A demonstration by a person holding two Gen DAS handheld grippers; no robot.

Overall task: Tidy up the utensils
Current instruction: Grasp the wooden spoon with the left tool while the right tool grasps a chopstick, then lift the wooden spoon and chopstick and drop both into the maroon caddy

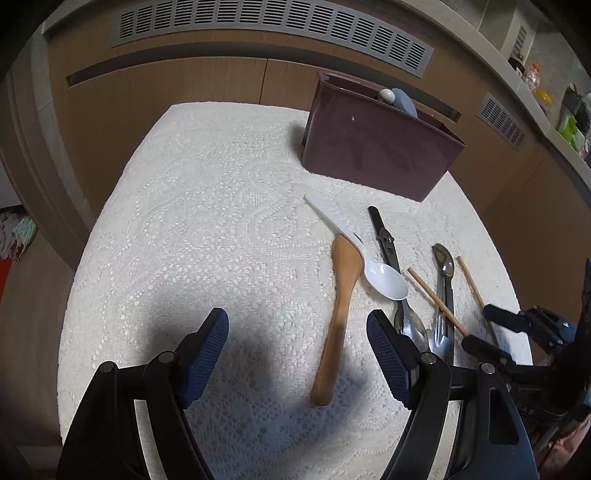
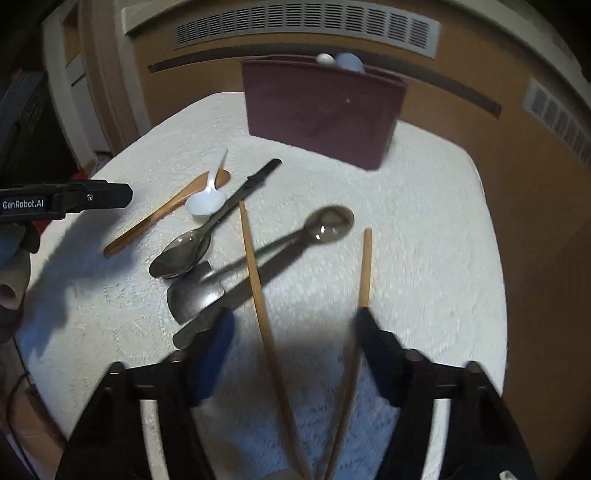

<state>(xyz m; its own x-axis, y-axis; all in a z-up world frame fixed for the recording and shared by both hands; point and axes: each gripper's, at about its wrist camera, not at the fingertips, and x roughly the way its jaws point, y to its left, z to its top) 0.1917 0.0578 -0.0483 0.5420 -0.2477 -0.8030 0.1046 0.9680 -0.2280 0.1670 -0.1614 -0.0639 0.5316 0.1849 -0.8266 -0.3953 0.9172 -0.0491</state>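
A maroon utensil holder stands at the back of the table, with a white and a pale blue handle end poking out. My left gripper is open low over the cloth. A wooden spatula lies between its fingers, nearer the right one and untouched. A white plastic spoon rests across the spatula's blade. My right gripper is open around two wooden chopsticks. The right-hand chopstick runs along the right finger's inner side. Metal spoons and a black-handled utensil lie to their left.
A white lace cloth covers the small table, whose edges drop off on all sides. Brown cabinets with grey vent grilles stand behind. One finger of the left gripper shows at the left of the right wrist view.
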